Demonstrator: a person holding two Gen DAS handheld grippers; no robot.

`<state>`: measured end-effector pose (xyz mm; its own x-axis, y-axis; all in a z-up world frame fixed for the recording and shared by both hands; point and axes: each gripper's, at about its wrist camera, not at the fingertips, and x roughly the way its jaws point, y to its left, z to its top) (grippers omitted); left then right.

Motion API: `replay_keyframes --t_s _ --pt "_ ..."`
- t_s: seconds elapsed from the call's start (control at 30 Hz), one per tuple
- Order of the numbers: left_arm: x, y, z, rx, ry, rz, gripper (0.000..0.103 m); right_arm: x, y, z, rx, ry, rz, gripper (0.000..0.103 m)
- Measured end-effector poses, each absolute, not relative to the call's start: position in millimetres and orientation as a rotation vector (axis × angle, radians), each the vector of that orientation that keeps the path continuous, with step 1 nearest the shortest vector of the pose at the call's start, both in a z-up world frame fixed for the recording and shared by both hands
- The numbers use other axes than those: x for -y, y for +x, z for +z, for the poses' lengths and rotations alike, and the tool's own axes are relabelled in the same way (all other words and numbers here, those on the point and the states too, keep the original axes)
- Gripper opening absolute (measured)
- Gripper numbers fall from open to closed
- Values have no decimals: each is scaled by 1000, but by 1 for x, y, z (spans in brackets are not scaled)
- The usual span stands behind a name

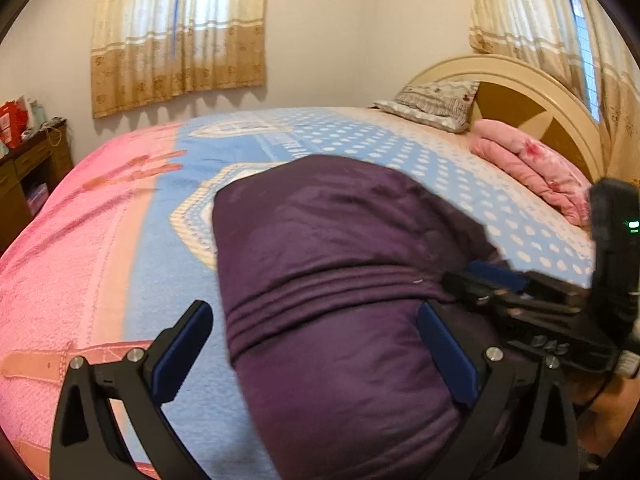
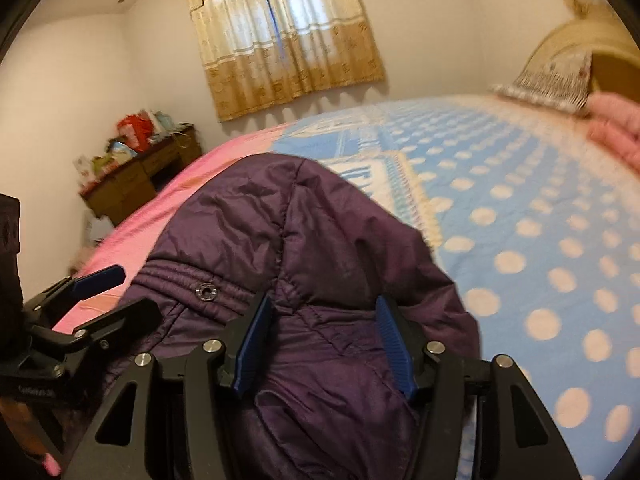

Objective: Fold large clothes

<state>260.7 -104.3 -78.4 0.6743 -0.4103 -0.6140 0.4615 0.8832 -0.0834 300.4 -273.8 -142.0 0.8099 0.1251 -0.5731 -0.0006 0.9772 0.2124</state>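
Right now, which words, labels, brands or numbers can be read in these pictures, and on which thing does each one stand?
None can be read with certainty.
Right gripper: pale letters on its black body, too blurred to read.
Left gripper: small pale print on its black arm, too small to read.
Red packages on the wooden desk: any print is too small.
Purple jacket: no text shows.

Both wrist cams close, angled down; share jacket (image 1: 340, 260).

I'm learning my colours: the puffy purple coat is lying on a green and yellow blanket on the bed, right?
Not quite. The purple coat is lying on a pink and blue blanket, not a green and yellow one. The left wrist view shows both colours clearly; the blue part has pale dots.
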Motion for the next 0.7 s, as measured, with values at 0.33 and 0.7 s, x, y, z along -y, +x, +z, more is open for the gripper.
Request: replay_keyframes --t_s 0.33,0.7 --pt "84 290 -108 -834 -166 -636 103 300 303 -143 -714 269 -52 101" --pt "67 294 -122 -844 -252 -704 103 335 328 -192 -855 617 255 102"
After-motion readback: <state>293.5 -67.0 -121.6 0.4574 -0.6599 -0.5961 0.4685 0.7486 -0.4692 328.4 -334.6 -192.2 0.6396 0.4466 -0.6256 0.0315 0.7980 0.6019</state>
